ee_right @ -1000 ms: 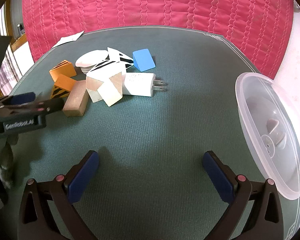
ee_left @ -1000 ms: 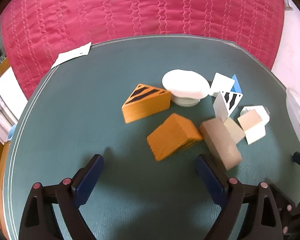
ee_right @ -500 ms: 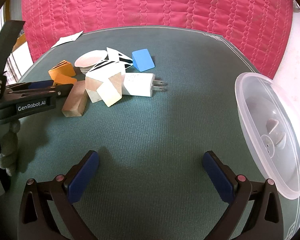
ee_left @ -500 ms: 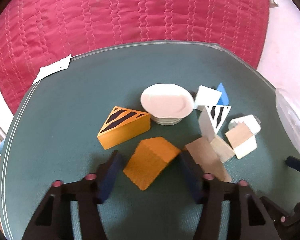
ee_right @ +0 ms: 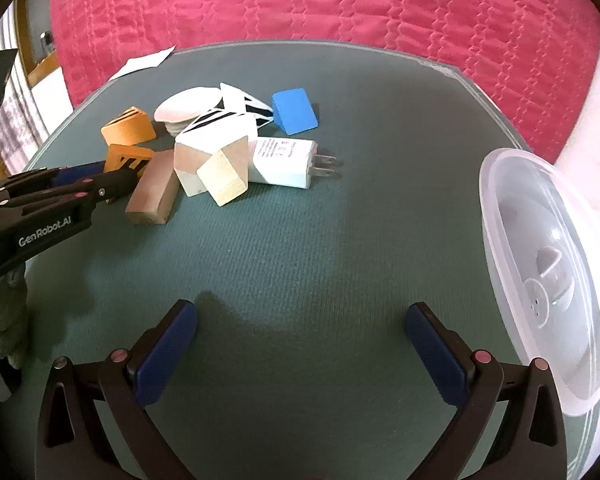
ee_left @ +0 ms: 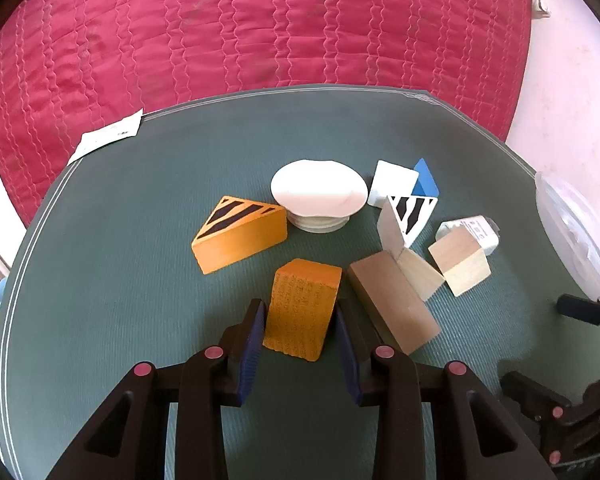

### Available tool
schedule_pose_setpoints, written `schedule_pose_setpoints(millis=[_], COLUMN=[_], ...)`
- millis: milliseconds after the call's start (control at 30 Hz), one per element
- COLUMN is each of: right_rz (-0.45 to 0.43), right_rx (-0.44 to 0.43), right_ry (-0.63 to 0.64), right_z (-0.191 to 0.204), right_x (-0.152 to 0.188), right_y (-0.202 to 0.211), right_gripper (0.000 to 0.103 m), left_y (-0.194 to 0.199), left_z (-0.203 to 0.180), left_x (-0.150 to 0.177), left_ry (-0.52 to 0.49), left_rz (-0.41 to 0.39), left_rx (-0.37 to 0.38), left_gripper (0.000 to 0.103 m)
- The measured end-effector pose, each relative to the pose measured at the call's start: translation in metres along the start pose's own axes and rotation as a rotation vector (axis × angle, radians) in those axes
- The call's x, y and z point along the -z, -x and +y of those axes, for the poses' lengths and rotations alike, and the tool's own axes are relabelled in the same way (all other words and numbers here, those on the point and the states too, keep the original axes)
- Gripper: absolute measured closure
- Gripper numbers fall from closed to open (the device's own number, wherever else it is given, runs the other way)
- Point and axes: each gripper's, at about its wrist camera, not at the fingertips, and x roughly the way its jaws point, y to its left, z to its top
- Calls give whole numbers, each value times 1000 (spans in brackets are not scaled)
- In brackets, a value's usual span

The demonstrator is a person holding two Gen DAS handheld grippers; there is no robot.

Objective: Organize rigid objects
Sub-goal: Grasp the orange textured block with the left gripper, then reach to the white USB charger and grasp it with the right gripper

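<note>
A plain orange wedge block (ee_left: 302, 308) lies on the green mat (ee_left: 140, 280). My left gripper (ee_left: 300, 312) is closing, and its blue pads touch both sides of that block. From the right wrist view the left gripper (ee_right: 80, 182) reaches in beside the tan block (ee_right: 152, 192). A striped orange wedge (ee_left: 240, 236), a white round lid (ee_left: 318, 194), pale wooden blocks (ee_left: 460, 266), a zebra-striped wedge (ee_left: 412, 212), a blue wedge (ee_right: 294, 110) and a white charger (ee_right: 284, 162) are clustered behind. My right gripper (ee_right: 302, 320) hangs open over bare mat.
A clear plastic bowl (ee_right: 540, 272) stands at the mat's right edge. A white slip of paper (ee_left: 108, 138) lies at the far left corner. A red quilted cover (ee_left: 260, 20) rises behind the mat.
The left jaws have come together from wide open onto the plain orange wedge, which has turned to lie straight between them. The right gripper has stayed put.
</note>
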Motion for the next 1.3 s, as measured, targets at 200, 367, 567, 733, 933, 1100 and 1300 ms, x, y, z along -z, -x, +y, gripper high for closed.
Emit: schedule_pose_setpoints(millis=[200,367,567,733,933,1100,1300], right_rz=[1,0,-3,-11,-41,-58,-60], right_rx=[-27,-67,-65,-114,-120,-69,-95], right_ry=[40,88,78,14,-89,-125,-108], right_z=[-3,-5,-2,-4,-13,-17,-8], right_x=[-2,-1,-2,-14,-32,-44,-54], right_y=[-2,-2,-3,-5,-12,-21,-27], right_gripper=[0,0,0,1,13,17,17], left_y=[0,0,-3,-6,-4,-2,-2], left_z=[3,1,2,7,7,6,6], left_x=[0,0,-2,-6,-4,-1,-1], left_ry=[20,13,28,59,67,68,75], left_rz=[1,2,1,-4,-9,-12,-11], left_rx=[-1,-6,7,38,38,19,16], left_gripper=[66,66,60,56,66,67,67])
